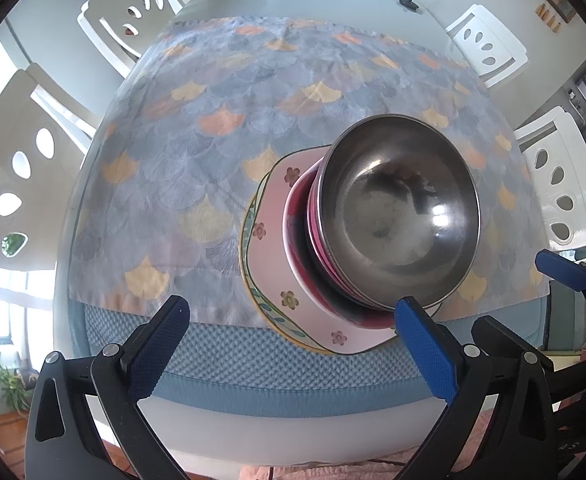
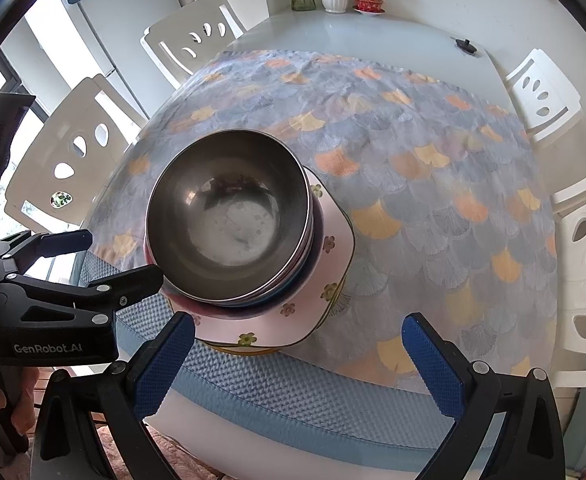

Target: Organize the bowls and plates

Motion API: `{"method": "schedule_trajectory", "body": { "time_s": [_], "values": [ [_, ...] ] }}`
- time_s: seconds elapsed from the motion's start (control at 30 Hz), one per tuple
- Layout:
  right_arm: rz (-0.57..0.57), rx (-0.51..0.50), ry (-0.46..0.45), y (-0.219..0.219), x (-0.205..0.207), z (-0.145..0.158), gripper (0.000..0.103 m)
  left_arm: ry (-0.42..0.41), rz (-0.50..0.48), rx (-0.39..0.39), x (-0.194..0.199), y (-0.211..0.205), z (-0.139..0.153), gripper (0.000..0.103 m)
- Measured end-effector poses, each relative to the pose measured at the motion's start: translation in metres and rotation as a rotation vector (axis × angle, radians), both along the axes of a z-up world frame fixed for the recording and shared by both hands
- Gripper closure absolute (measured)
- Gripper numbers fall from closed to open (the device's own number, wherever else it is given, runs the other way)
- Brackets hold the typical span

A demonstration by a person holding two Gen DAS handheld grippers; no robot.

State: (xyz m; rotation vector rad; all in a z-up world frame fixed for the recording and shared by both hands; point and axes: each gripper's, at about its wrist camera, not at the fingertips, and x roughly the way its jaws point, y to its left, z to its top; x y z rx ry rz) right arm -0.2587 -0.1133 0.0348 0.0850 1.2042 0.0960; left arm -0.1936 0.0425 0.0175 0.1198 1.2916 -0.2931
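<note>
two grippers hang over the near edge of the table, both with jaws spread wide and holding nothing. the left gripper (image 1: 293, 322) has ribbed blue rubber pads on black plastic arms; its right-hand pad overlaps the near rim of the stack in the left wrist view, though i cannot tell if it touches. the right gripper (image 2: 299, 340) is built the same and sits just to the right of the stack. between them stands the pile: a steel bowl (image 1: 399, 210) on top, round, dull-shiny and scuffed inside, nested in what look like pink and red bowls (image 1: 307, 236), whose count i cannot tell. under those lies a squarish pink plate (image 1: 277, 188) with little flowers, and beneath it a round plate with a green patterned rim (image 1: 249, 240). the pile rests at the near edge of a fan-patterned cloth (image 1: 221, 120) in grey, orange and yellow, partly over a quilted blue mat (image 1: 253, 368). white chairs (image 2: 81, 148) with oval cutouts ring the glossy table (image 1: 333, 0).
</note>
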Motion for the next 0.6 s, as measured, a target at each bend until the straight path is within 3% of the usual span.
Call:
{"method": "schedule_trajectory", "body": {
  "time_s": [0.6],
  "values": [
    [-0.031, 0.027, 0.007, -0.015, -0.001, -0.006, 0.0, -0.007, -0.018, 0.006, 0.006, -0.014, 0.0, 0.001]
  ]
}}
